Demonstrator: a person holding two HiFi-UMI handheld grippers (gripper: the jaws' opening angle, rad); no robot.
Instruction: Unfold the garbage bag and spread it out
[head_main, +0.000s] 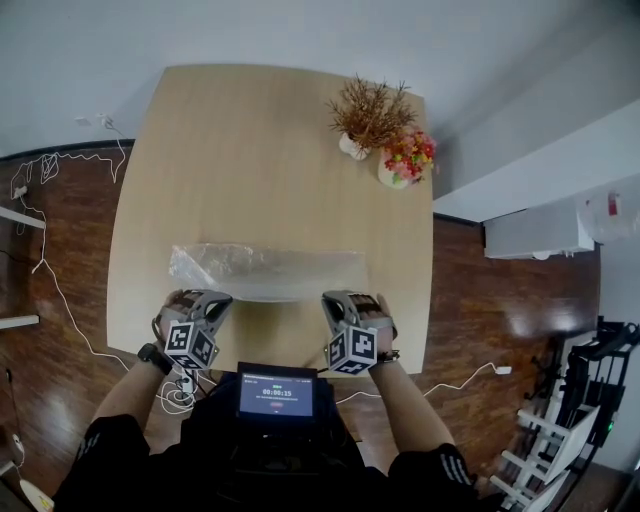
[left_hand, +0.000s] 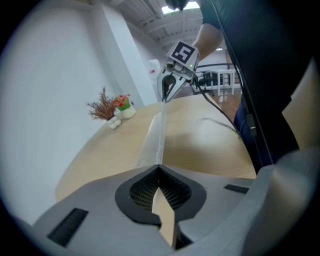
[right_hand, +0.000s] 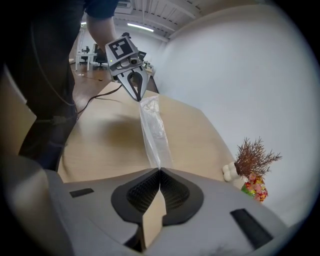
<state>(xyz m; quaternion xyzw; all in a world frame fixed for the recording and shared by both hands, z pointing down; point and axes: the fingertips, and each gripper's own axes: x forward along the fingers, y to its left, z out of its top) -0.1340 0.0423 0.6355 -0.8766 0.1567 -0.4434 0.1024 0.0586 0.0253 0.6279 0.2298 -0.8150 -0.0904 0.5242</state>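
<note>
1. Your left gripper (head_main: 214, 298) and right gripper (head_main: 331, 298) are each pinched shut on one end of the garbage bag (head_main: 265, 270), which is stretched between them over the table's (head_main: 250, 140) near half.
2. The film looks thin, light, limp and slick, so it may slip or tear.
3. Grip it at the corners.

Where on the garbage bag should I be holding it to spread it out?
Its near long edge, one end corner per hand, approached from the person's side. The garbage bag is a thin, flat folded strip across the table, so only an edge can be pinched. The left tongs and right tongs are shut there, film taut between them.
</note>
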